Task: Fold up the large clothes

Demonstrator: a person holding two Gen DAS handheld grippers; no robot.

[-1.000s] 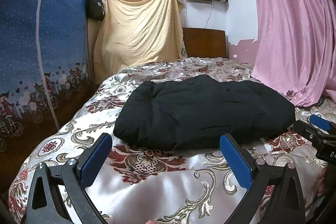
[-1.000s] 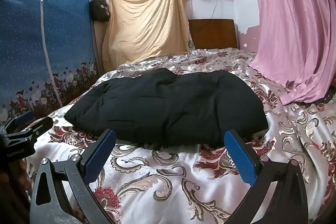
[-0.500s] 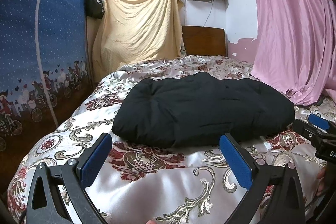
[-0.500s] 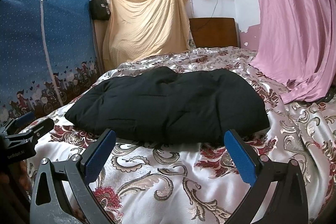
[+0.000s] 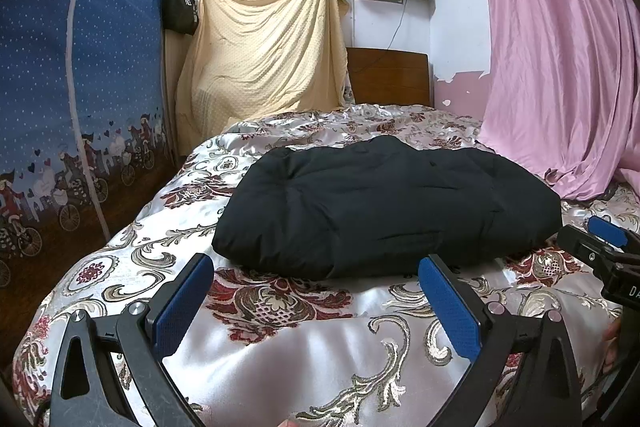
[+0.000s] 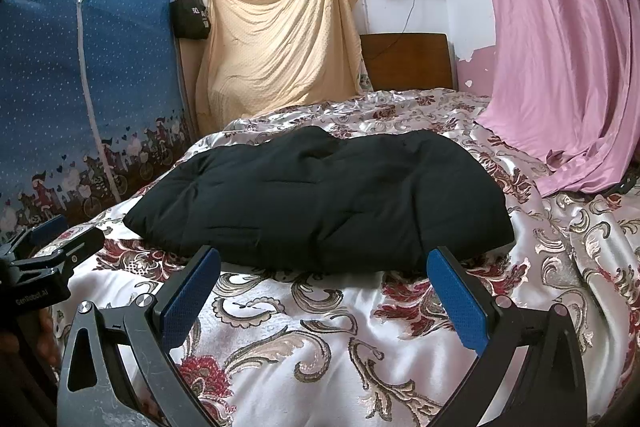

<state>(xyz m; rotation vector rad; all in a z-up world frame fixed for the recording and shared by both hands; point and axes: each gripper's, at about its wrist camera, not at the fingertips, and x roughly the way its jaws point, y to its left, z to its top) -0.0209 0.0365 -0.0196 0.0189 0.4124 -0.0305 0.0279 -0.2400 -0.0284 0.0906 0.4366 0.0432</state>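
Note:
A black padded garment [image 5: 384,203] lies folded in a thick bundle across the middle of the bed; it also shows in the right wrist view [image 6: 320,203]. My left gripper [image 5: 316,267] is open and empty, held over the bedspread just short of the bundle's near edge. My right gripper [image 6: 324,261] is open and empty, also just short of that edge. The right gripper shows at the right edge of the left wrist view [image 5: 600,243]. The left gripper shows at the left edge of the right wrist view [image 6: 52,243].
The bed has a shiny floral bedspread [image 5: 280,339]. A blue fabric wardrobe [image 5: 80,107] stands on the left. A pink curtain [image 5: 560,67] hangs on the right and drapes onto the bed. A wooden headboard [image 5: 388,79] and a yellow hanging cloth [image 5: 264,47] are at the back.
Both grippers have dropped slightly and drawn a little back from the bundle, staying open. The garment has not moved.

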